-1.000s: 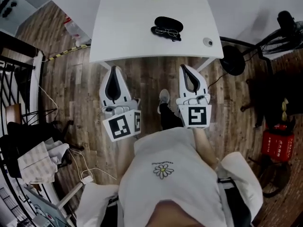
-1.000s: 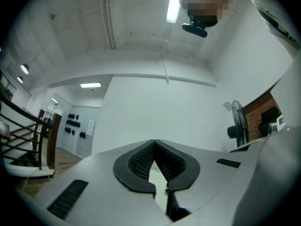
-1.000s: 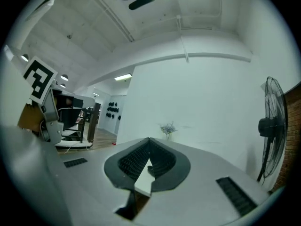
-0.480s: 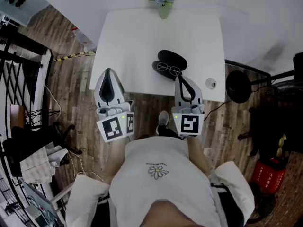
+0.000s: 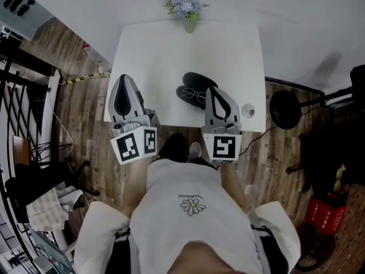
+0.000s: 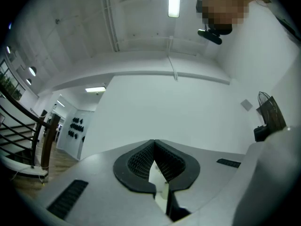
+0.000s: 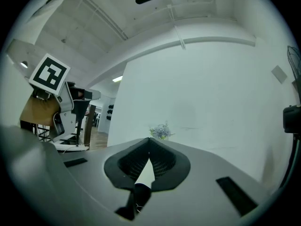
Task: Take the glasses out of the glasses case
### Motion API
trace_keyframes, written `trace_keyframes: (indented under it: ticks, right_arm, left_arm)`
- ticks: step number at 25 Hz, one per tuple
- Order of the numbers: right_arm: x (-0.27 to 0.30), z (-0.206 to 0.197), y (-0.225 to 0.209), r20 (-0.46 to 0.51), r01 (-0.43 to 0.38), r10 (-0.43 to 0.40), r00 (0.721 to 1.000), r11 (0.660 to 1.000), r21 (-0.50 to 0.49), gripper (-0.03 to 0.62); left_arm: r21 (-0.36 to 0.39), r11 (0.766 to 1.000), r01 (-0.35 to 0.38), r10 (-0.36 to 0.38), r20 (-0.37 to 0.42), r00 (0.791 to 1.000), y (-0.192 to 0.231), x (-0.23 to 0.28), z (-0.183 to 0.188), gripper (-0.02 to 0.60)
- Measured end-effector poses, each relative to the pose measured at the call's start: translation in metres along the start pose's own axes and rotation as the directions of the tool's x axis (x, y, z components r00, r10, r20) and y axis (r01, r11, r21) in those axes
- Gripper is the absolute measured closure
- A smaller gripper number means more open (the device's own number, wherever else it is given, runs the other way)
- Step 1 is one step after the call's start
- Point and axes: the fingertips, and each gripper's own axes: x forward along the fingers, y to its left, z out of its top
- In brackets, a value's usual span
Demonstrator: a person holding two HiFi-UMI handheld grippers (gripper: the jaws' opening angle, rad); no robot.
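Head view, looking steeply down. A white table stands on a wood floor, with a small vase of pale flowers at the table's far edge.

The glasses case is black and lies right of the table's centre, toward the near edge. The glasses sit on the case's near portion with the lenses facing up. I cannot tell whether they rest inside it or on top of it. A small round object lies near the table's near right corner.

Left gripper: over the near left corner of the table, well left of the case. In the left gripper view its tongs are pressed together at the tips with nothing pinched, and only bare table shows in the slot behind the tips.

Right gripper: its tip is just beside the right end of the glasses and the case. Contact cannot be judged from above. In the right gripper view the tongs are pressed together and pinch nothing. The dark case with a bit of wire frame shows low through the slot behind them, and the flowers stand beyond the tips.

Both marker cubes sit off the table's near edge. The person wears a white shirt with a daisy print.
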Motion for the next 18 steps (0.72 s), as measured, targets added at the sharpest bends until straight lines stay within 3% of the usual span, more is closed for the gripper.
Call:
trace_keyframes:
  ticks: [4,8,18]
  right_arm:
    - [0.008,0.003,0.004,0.003,-0.002,0.002,1.000,1.000,-0.005,0.585]
    - [0.019,-0.003,0.008,-0.037,-0.014,0.012,0.999,0.998,-0.061,0.585]
    - [0.047,0.001,0.006,-0.039,0.036,-0.038,0.999,0.999,-0.034,0.585]
  left_arm:
    - [0.033,0.998,0.046,-0.047,0.014,0.999,-0.013,0.003,0.000,0.566]
    - [-0.001,0.997,0.083,-0.083,0.003,0.997,-0.019,0.011,-0.011,0.566]
    - [-0.030,0.973,0.228,-0.228,0.009,0.974,-0.037,0.040,-0.028,0.566]
